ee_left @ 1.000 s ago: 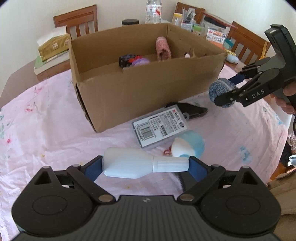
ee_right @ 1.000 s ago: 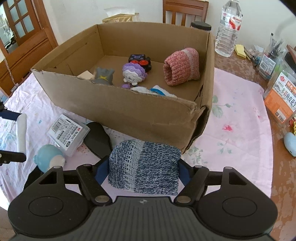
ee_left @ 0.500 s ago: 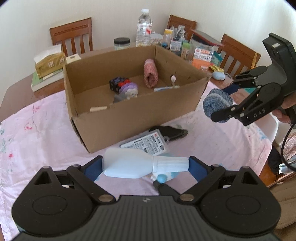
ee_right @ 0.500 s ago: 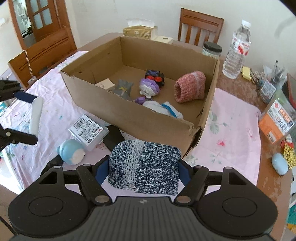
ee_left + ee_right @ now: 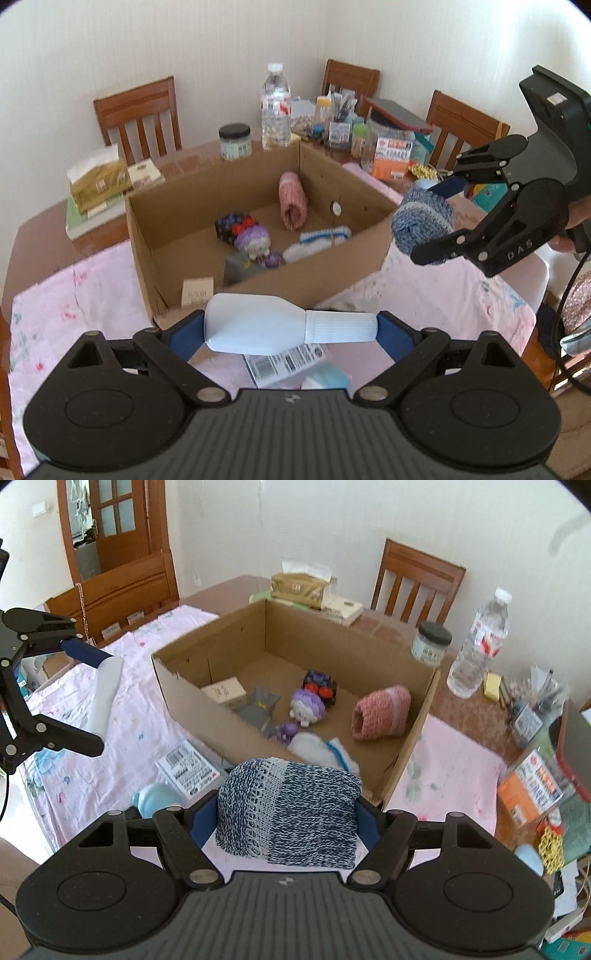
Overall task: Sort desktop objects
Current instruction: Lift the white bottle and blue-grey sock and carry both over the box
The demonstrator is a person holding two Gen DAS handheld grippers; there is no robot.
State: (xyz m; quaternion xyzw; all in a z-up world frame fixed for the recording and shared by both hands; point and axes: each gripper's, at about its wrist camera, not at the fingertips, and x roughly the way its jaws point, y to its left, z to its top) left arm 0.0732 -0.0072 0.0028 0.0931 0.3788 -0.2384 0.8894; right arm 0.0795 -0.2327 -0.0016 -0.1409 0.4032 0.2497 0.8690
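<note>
My left gripper (image 5: 291,326) is shut on a white plastic bottle (image 5: 273,325) held lengthwise between its blue pads, above the table in front of the open cardboard box (image 5: 177,266). My right gripper (image 5: 286,814) is shut on a blue-and-white knitted roll (image 5: 288,812), raised near the box's front right corner. In the left wrist view the right gripper (image 5: 436,218) hangs at the right with the knitted roll (image 5: 421,221). Inside the box lie a pink knitted roll (image 5: 382,712), a purple plush toy (image 5: 306,707), a dark toy car (image 5: 319,685) and other small items.
On the pink cloth (image 5: 110,760) in front of the box lie a labelled plastic case (image 5: 186,768) and a light blue round toy (image 5: 157,801). A water bottle (image 5: 478,646), a jar (image 5: 430,642), tissue box (image 5: 299,585) and cluttered stationery stand behind. Wooden chairs ring the table.
Both grippers have risen with their loads, so the box's inside now shows from above. The case and blue toy have slid toward the lower edge of the views.
</note>
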